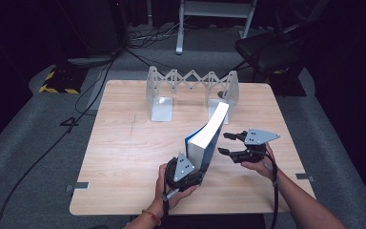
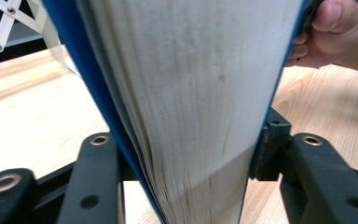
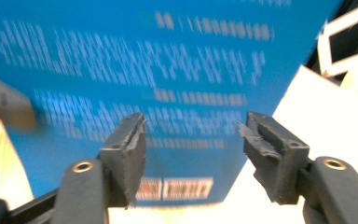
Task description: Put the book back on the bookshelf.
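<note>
A grey carpeted floor (image 1: 24,143) with black cables (image 1: 83,90) surrounded a light wooden table (image 1: 124,157). At the table's far edge stood a white accordion-style book rack (image 1: 190,88). A thick blue-covered paperback book (image 1: 207,138) stood tilted on its end near the table's middle, page edges pale and facing the person. The left gripper (image 1: 190,172) clamped its lower corner across the covers. The right gripper (image 1: 228,144) hovered just beside the back cover, jaws spread wide, apart from it.

The pale wooden tabletop (image 1: 138,143) is brightly lit from above against dark surroundings; the right gripper view is smeared by blur.
</note>
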`<state>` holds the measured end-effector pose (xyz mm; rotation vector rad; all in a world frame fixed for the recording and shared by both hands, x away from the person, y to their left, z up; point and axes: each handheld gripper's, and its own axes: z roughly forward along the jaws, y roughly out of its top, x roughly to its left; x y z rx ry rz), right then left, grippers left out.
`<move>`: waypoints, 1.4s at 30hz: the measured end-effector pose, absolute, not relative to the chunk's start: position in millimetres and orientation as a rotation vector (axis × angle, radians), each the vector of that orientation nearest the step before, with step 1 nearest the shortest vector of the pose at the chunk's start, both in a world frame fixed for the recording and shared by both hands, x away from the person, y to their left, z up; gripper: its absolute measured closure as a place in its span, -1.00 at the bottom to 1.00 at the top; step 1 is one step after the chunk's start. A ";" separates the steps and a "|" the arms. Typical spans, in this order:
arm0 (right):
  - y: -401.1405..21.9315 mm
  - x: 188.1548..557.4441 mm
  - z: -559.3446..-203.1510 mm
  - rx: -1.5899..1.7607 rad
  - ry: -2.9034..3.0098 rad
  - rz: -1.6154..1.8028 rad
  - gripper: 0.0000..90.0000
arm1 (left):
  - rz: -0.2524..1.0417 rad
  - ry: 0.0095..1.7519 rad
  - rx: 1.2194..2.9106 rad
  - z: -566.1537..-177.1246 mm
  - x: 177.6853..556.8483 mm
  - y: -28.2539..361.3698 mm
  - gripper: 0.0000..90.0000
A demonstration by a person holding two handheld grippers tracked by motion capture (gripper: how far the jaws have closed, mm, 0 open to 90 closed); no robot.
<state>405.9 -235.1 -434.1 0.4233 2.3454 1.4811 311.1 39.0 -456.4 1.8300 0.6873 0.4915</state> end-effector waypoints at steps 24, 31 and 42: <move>-328.8 407.9 -477.6 0.728 2.506 1.130 -0.26 | 0.234 0.592 1.839 -453.1 334.8 51.9 0.31; -345.9 402.7 -488.4 0.785 2.500 1.088 -0.28 | 0.187 0.519 1.867 -450.9 339.3 37.6 0.29; -354.9 405.2 -494.3 0.859 2.492 1.108 -0.26 | 0.122 0.419 1.889 -445.8 343.3 24.7 0.23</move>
